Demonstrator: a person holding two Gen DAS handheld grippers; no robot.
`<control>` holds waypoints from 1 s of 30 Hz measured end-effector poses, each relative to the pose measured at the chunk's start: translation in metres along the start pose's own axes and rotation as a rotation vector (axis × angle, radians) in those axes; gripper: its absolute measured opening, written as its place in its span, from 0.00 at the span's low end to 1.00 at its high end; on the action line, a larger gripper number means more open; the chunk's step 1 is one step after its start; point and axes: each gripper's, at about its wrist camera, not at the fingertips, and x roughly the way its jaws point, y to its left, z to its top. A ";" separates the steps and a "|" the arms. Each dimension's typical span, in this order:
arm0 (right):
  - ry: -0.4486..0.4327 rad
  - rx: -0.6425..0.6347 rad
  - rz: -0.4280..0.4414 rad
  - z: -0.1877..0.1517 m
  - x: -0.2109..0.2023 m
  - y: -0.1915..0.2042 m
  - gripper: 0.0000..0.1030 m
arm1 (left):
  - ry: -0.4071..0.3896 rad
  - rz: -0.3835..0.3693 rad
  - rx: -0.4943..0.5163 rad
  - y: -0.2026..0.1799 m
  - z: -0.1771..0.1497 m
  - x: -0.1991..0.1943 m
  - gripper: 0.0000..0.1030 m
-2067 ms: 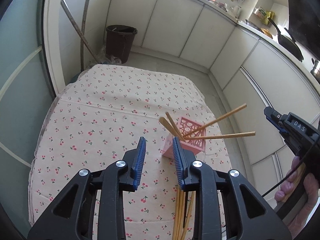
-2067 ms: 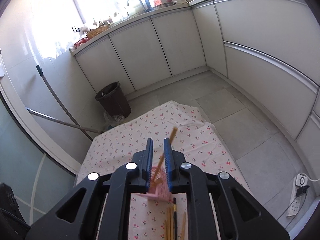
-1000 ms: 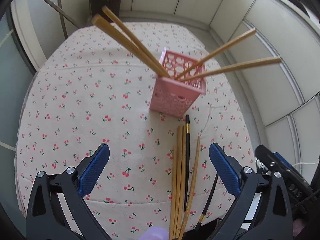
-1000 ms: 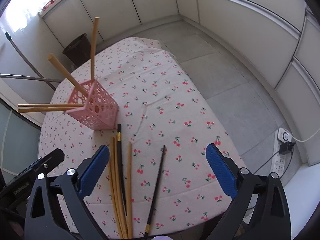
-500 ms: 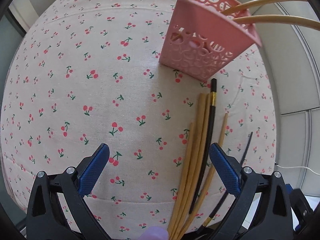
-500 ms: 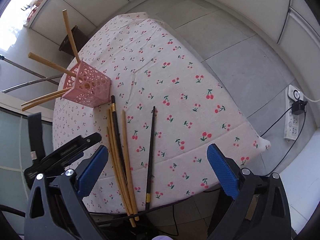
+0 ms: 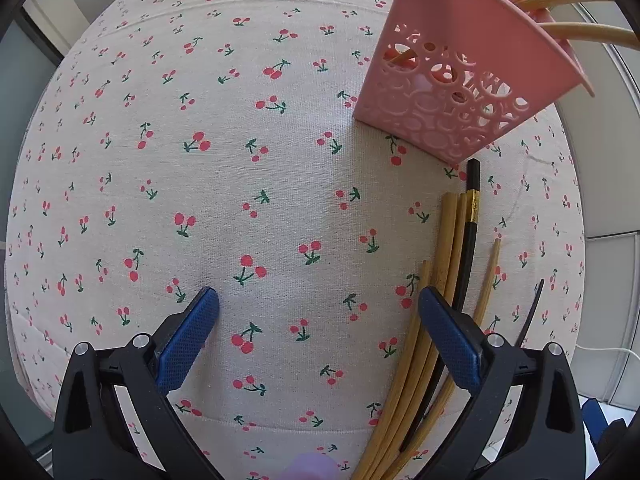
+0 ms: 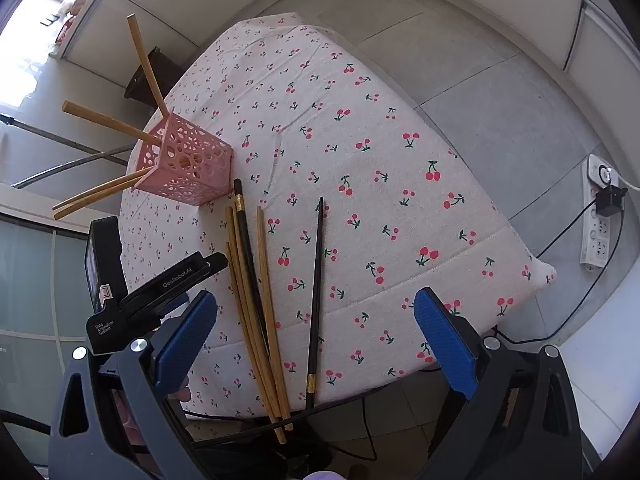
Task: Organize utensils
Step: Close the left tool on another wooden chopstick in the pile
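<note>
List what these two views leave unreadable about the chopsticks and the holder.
- Left wrist view: the wooden chopsticks pass under the left gripper's right finger; their near ends are cut off by the bottom edge.
- Left wrist view: the pink holder's top is cut by the upper edge; the count inside is unclear.
- Right wrist view: the holder's inside is too small to judge.

both grippers were black plastic frames with silver screws and blue textured pads — the left gripper (image 7: 318, 312) and the right gripper (image 8: 316, 312) alike; the left one's body (image 8: 160, 284) carried white lettering and a small screen — seen from the right wrist.
</note>
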 end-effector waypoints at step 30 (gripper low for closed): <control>0.029 0.025 -0.008 0.004 0.021 0.010 0.93 | -0.074 0.008 0.309 -0.055 -0.042 -0.015 0.06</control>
